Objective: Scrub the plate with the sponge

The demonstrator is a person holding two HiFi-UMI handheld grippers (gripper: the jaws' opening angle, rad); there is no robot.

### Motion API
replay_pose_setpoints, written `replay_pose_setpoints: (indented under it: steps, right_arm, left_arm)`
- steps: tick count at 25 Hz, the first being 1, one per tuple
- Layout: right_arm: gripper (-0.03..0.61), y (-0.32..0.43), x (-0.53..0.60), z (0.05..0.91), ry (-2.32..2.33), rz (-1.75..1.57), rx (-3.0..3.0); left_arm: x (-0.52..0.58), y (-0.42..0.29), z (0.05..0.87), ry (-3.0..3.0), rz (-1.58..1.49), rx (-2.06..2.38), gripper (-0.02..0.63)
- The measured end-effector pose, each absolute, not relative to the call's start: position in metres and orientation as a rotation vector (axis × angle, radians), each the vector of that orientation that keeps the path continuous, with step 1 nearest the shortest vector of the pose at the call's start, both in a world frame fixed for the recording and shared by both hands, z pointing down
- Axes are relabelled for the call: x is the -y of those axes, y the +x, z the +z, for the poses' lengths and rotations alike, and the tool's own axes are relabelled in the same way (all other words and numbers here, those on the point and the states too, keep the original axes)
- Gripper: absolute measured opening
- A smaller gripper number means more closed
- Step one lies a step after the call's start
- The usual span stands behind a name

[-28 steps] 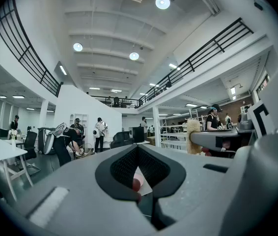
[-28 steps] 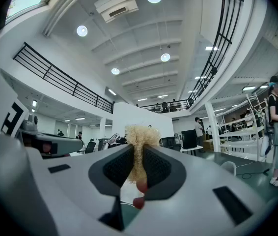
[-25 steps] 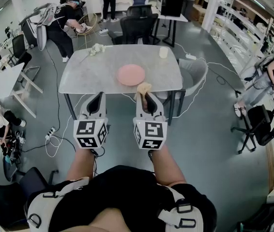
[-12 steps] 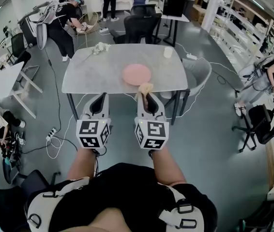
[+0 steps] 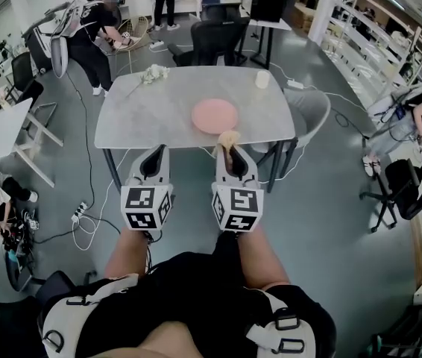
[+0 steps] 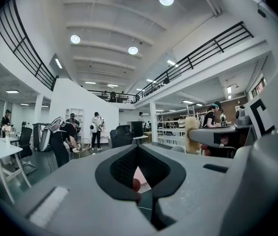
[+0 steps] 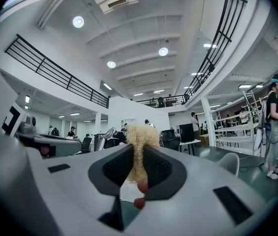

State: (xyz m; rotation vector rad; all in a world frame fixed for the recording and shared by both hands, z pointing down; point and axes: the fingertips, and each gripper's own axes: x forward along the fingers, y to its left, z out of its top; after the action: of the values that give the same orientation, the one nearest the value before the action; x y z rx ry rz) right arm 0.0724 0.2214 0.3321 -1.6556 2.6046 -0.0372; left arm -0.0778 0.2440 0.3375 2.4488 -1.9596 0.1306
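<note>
You had your right gripper clamped on the sponge, a pale, fuzzy tuft that stuck out past the jaw tips. From your head view, the sponge showed at the near edge of the grey table, just beside the near rim of the pink plate. The plate lay flat on the table's right half, ahead of that gripper. Your left gripper was level with the right one, short of the table edge. Its jaws were together with nothing between them.
</note>
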Motion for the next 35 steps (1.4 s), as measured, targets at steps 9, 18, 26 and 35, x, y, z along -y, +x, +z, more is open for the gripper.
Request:
replay_pose_setpoints:
  steps: [9,18,26,35]
  right_arm:
    - [0.058,0.083,-0.102,0.356,-1.624,-0.129,-2.638]
    - [0.058,0.09,0.059,0.346,-1.565,-0.112,-2.68]
    - [0.058,0.091,0.176,0.363,-1.538,-0.212,-2.734]
    - [0.058,0.059,0.235,0.374,-1.6,-0.259,-2.724]
  left_arm:
    - [-0.135,-0.069,0.355,2.408,0.186,1.988,0.005]
    - [0.023,-0.06,0.342,2.368,0.18,2.033,0.005]
    - [0.138,-0.06,0.359,2.323,0.312,2.033,0.005]
    - [0.21,-0.102,0.371,2.349,0.35,1.988,0.005]
